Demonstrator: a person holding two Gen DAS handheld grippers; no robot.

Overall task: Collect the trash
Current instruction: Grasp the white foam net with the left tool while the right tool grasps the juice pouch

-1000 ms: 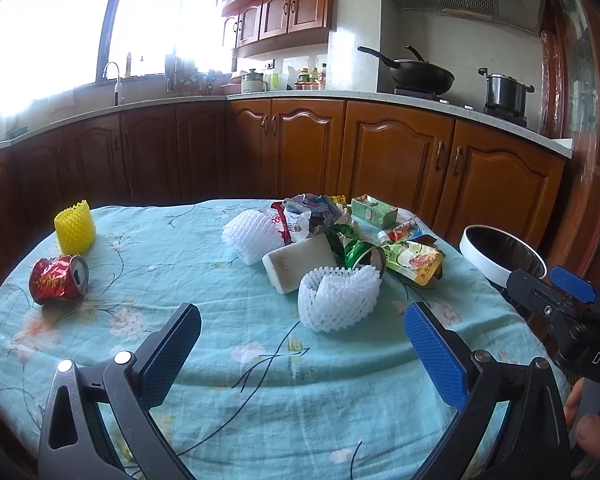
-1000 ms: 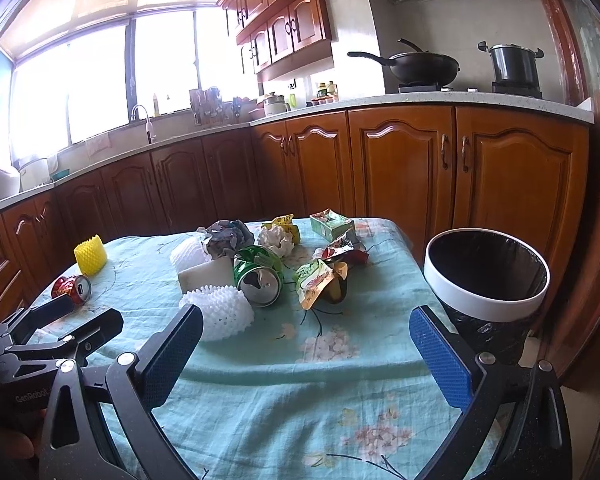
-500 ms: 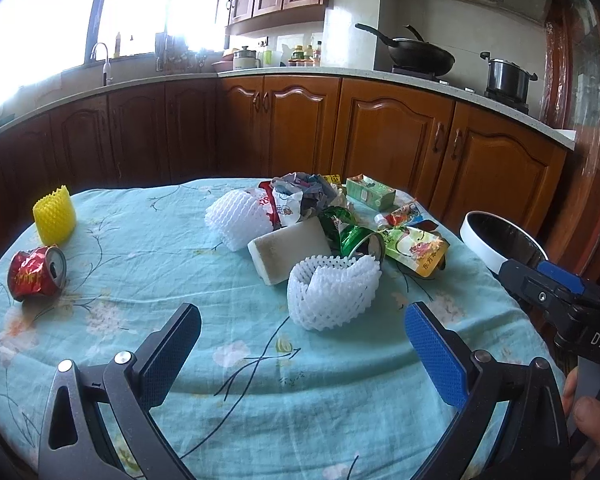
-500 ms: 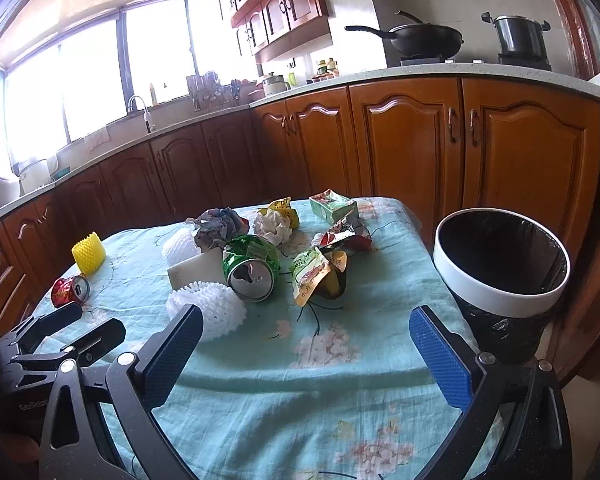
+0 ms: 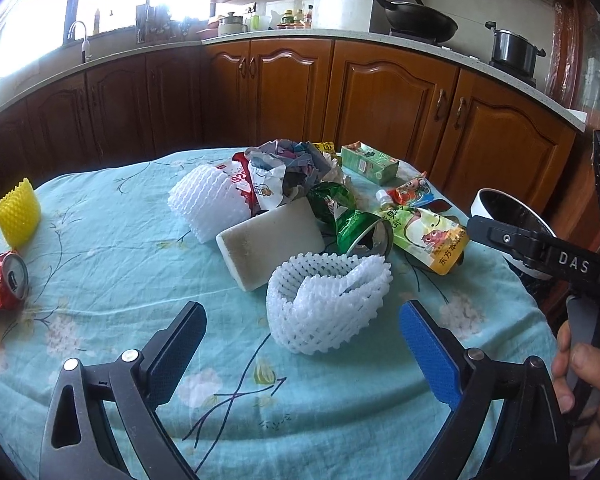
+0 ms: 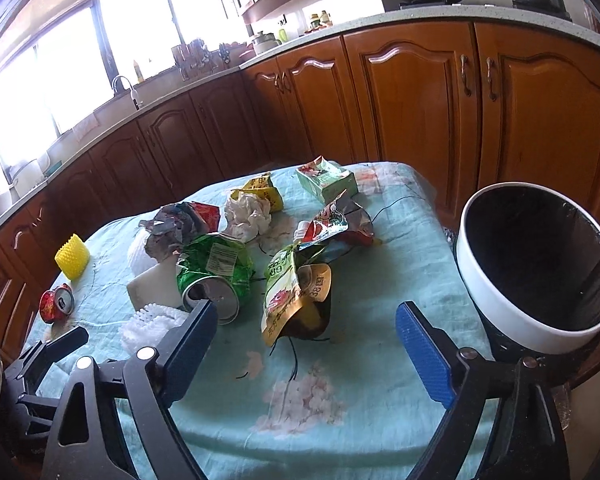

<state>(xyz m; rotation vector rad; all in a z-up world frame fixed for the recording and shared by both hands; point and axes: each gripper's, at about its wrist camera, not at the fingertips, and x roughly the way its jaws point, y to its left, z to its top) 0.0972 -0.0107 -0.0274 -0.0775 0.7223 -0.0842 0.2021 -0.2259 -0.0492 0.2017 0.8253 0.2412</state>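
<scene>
Left wrist view —
Left claw (image 5: pixel 300 344): jaws wide apart, holding nothing, low over the tabletop (image 5: pixel 112 256) with its pale blue floral cloth.
White foam fruit net, nearer one (image 5: pixel 328 300): lies just ahead, between the jaw lines; soft and springy — a shallow pinch would likely slip off or only flatten it.
White foam block (image 5: pixel 272 244): touching that net's far side; a wide closing could catch its corner too.
Crushed green can (image 5: pixel 362 232): on its side behind the net; judged liable to roll if the net is dragged.
Green-and-yellow snack pouch (image 5: pixel 428 240): beside the can, near the right edge; a nudge could push it off.
Crushed red can (image 5: pixel 2 288): well apart, at the left edge, close to falling if the cloth is tugged.
Yellow foam fruit net (image 5: pixel 18 212): upright, left side, apart from the heap.
White-rimmed black bin (image 5: pixel 512 216): off the right edge, partly hidden by the other tool.

Right wrist view —
Right claw (image 6: pixel 304 340): jaws wide apart, empty, above the cloth near the bin-side edge.
Snack pouch: just ahead, propped over a dark object I cannot identify; lifting one may topple the other.
Bin, white rim (image 6: pixel 496 312): mouth tilted toward the camera, beside the tabletop — a light piece released early could miss or bounce off the rim.
Crumpled white paper (image 6: pixel 248 212): mid-heap; light, easily knocked aside.
Trash overall: all on the tabletop; none visible in the bin.
</scene>
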